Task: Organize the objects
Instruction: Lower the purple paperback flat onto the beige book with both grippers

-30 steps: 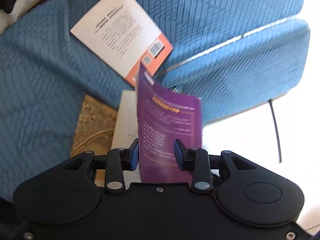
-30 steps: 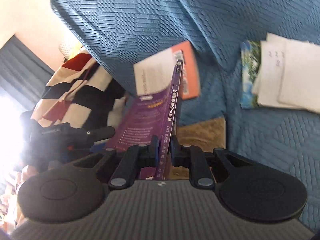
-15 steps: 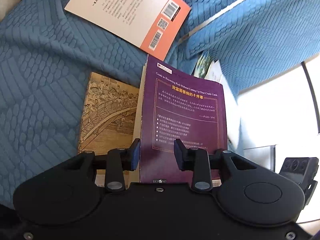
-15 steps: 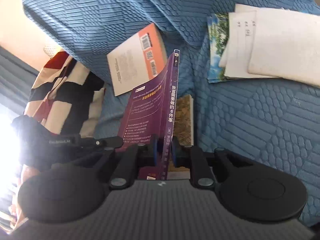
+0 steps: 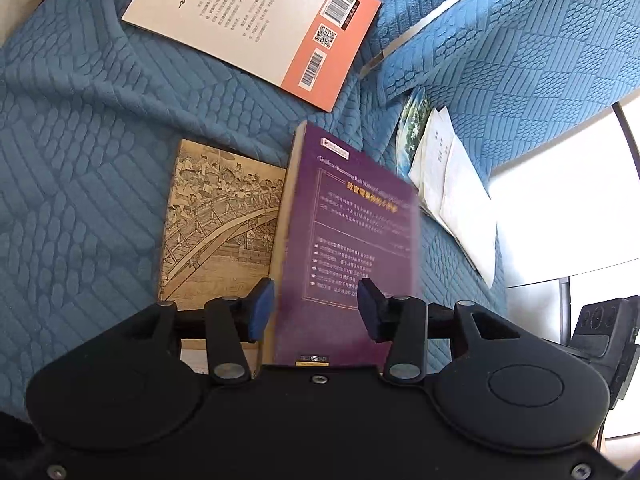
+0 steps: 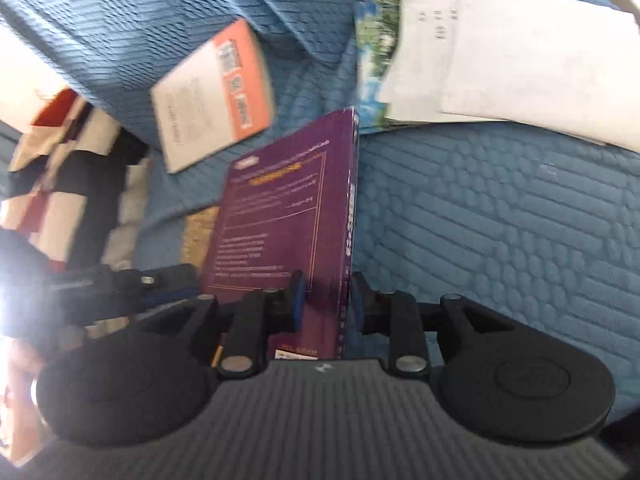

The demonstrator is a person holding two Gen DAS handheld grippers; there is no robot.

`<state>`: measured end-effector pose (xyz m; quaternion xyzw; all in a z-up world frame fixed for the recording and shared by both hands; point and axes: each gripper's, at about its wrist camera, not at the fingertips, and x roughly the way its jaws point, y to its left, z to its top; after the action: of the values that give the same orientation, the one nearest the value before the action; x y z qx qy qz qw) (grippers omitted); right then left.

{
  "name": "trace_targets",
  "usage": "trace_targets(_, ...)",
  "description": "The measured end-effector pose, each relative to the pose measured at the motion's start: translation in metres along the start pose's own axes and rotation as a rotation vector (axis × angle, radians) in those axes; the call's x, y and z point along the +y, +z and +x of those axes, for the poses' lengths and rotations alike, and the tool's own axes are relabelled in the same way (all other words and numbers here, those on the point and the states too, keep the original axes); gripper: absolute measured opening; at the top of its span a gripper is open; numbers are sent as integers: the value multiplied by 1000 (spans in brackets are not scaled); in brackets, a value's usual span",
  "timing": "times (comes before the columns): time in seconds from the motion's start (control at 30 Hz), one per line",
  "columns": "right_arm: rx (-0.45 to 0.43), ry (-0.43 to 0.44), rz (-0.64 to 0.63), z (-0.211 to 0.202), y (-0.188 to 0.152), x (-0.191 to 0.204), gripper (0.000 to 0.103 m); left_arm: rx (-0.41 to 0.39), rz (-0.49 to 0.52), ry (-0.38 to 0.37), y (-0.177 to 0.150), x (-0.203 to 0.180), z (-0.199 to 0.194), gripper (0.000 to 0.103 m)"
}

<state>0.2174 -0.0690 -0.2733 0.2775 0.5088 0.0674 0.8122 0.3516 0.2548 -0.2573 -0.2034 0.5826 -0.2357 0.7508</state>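
Observation:
A purple book (image 5: 352,240) lies tilted on the blue quilted sofa seat (image 5: 80,140), with its left edge over a tan book with a bridge drawing (image 5: 220,216). My left gripper (image 5: 316,308) straddles its near end. Its jaws are opening, and the blue pads (image 5: 262,308) stand clear of the cover. In the right wrist view my right gripper (image 6: 326,302) has the purple book's (image 6: 280,208) spine edge between its fingers. Those jaws are opening too, with a gap on either side of the spine. The book looks blurred.
An orange-and-white book (image 5: 256,24) lies back-cover up beyond the purple one. White papers on a green booklet (image 6: 500,52) lie on the seat to the right. A striped cloth (image 6: 68,160) sits at the left. The sofa's back cushion (image 5: 520,40) rises behind.
Both grippers have sunk toward the seat and widened their jaws. The purple book, upright on its edge before, has tipped over toward flat, partly over the tan book.

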Motion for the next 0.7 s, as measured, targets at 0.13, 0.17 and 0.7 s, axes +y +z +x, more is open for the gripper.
trace_targets(0.13,-45,-26,-7,-8,1,2,30,-35,43,-6,0,-9,-5,47)
trace_targets(0.17,-48,-45,-13,-8,1,3,33,-38,50,0,1,-11,-4,47)
trace_targets(0.7,-16,-92,-97,13,-4,22,44,-13,65,102,-3,-15,17,39)
